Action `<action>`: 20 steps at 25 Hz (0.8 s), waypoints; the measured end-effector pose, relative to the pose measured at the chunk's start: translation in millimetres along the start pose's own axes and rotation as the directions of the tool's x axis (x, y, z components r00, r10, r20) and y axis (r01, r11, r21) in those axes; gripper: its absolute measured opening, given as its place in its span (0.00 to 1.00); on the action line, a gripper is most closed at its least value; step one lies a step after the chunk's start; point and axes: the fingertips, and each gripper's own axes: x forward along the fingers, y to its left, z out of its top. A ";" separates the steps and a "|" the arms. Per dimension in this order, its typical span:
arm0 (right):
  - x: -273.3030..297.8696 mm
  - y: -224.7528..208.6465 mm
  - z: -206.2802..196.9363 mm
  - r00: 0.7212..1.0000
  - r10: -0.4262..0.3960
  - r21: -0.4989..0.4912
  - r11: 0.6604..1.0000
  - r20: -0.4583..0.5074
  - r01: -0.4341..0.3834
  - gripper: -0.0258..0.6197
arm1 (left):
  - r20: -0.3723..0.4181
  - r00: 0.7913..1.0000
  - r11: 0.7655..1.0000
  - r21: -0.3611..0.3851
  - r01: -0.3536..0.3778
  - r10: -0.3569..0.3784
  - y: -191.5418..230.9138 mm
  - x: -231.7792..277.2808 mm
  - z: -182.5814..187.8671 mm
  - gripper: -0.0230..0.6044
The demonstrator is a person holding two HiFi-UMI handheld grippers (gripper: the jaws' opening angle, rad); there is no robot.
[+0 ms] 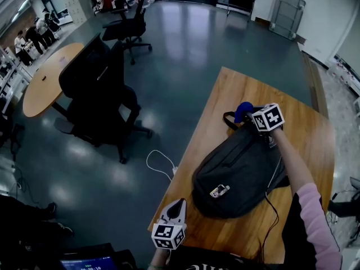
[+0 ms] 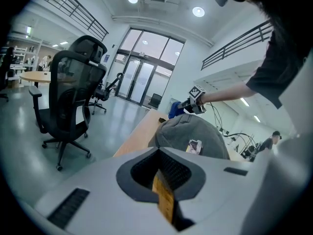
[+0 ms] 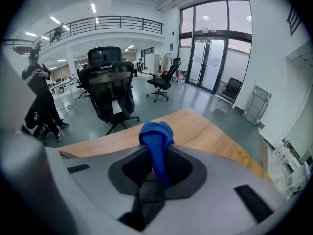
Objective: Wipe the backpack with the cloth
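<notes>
A dark grey backpack (image 1: 239, 170) lies on the wooden table (image 1: 225, 100), with a small tag (image 1: 219, 190) on its near side. My right gripper (image 1: 248, 116) is at the backpack's far top end, shut on a blue cloth (image 1: 243, 110). In the right gripper view the cloth (image 3: 156, 136) bulges out from between the jaws of that gripper (image 3: 157, 155). My left gripper (image 1: 180, 202) hovers at the table's near left corner, just short of the backpack, jaws together with nothing held. The left gripper view looks over the left gripper (image 2: 159, 151) at the backpack (image 2: 190, 131) and the far cloth (image 2: 175, 109).
Black office chairs (image 1: 95, 83) stand on the floor left of the table, beside a round wooden table (image 1: 48, 75). A white cable (image 1: 160, 162) lies on the floor near the table's left edge. A thin cable (image 1: 274, 207) runs along the backpack's right side.
</notes>
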 end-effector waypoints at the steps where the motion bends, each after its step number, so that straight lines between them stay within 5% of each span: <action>1: -0.1 5.9 -1.7 1.000 0.009 -0.008 1.000 -0.007 -0.009 0.12 | 0.003 1.000 1.000 0.000 0.000 0.000 0.8 0.0 1.2 0.04; 11: -18.0 88.4 -9.8 0.991 0.131 -0.132 0.982 -0.012 -0.131 0.12 | 0.015 1.000 1.000 0.012 0.014 -0.014 1.9 -0.4 5.0 0.04; 20: -38.2 200.2 -1.4 0.954 0.299 -0.222 0.931 0.007 -0.290 0.12 | 0.036 0.999 0.999 0.032 0.038 -0.039 -5.5 -6.3 14.5 0.04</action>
